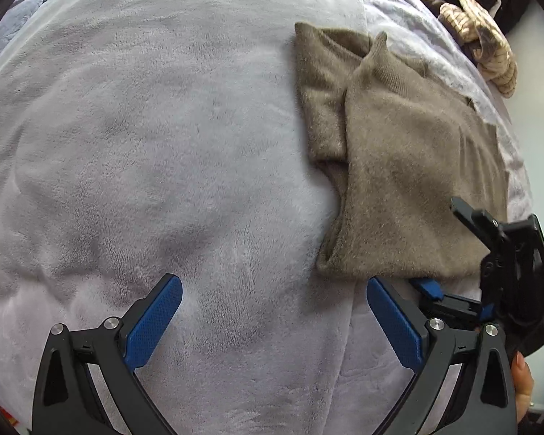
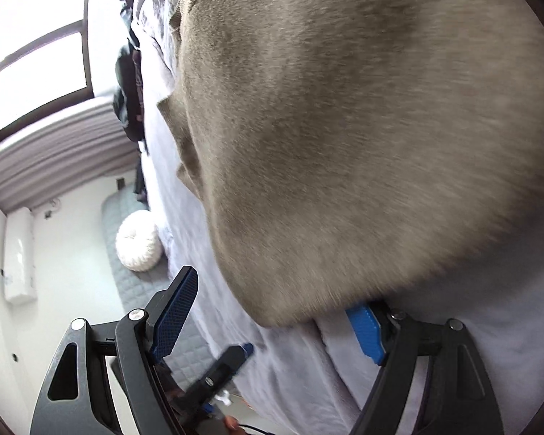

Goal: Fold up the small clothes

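Observation:
A taupe knit garment [image 1: 409, 166] lies partly folded on the right side of a pale lilac fleece blanket [image 1: 145, 145]. My left gripper [image 1: 273, 282] hangs open over bare blanket just left of the garment's near corner, with nothing between its blue pads. At the garment's near right edge my right gripper [image 1: 439, 243] stands open, one finger above the knit and one blue pad at the hem. In the right wrist view the garment [image 2: 344, 127] fills the frame. There my right gripper [image 2: 272, 293] straddles its edge, the right pad tucked partly under the cloth, the left pad free.
A heap of beige striped clothing [image 1: 482, 36] and dark items lie at the blanket's far right. Beyond the bed's edge are a white round cushion [image 2: 137, 243] on a grey quilted mat [image 2: 134, 301], a white wall unit [image 2: 18, 257] and a window [image 2: 36, 76].

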